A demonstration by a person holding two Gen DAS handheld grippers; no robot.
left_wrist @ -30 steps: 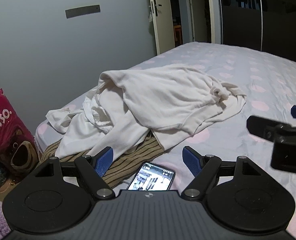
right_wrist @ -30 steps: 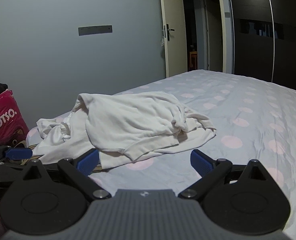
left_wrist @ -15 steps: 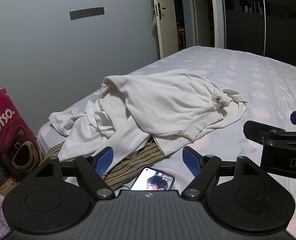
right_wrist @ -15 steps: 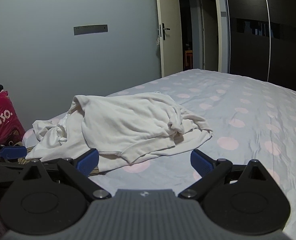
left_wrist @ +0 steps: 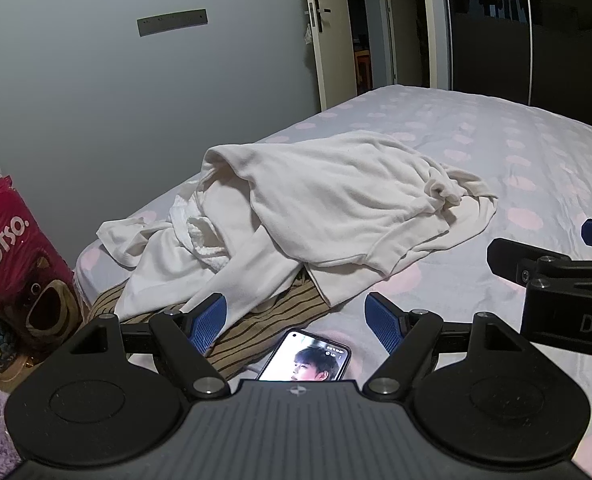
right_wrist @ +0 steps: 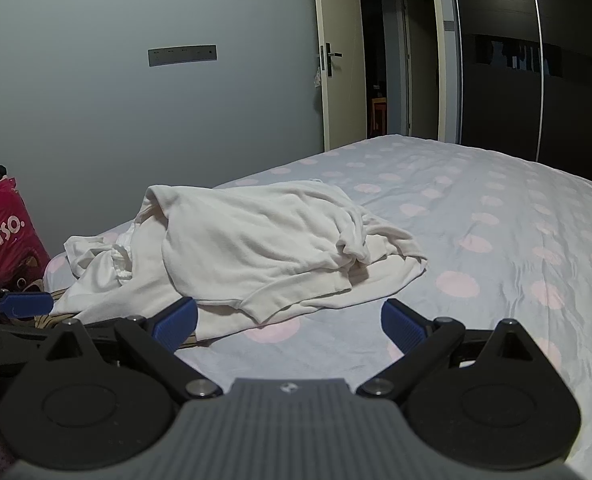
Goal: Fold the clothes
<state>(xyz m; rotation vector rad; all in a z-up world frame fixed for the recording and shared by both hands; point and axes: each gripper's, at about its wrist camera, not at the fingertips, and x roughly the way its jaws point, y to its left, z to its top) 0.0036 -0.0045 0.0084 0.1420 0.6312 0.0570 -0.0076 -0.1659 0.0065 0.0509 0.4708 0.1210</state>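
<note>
Black hand-held gripper [left_wrist: 296,324] with ribbed blue fingertips [left_wrist: 207,322].

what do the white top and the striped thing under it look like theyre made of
White top: soft matte knit, probably cotton jersey or fleece; it drapes in rounded folds and has a ribbed hem. Striped garment: thinner matte woven-looking fabric, tan with dark stripes; fibre unclear.

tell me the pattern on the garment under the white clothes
Brown with thin dark stripes: the striped brown fabric garment, clearest in the left wrist view.

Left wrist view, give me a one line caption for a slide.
Open left gripper above a lit phone, facing crumpled white clothes over a striped garment on the bed.
</note>
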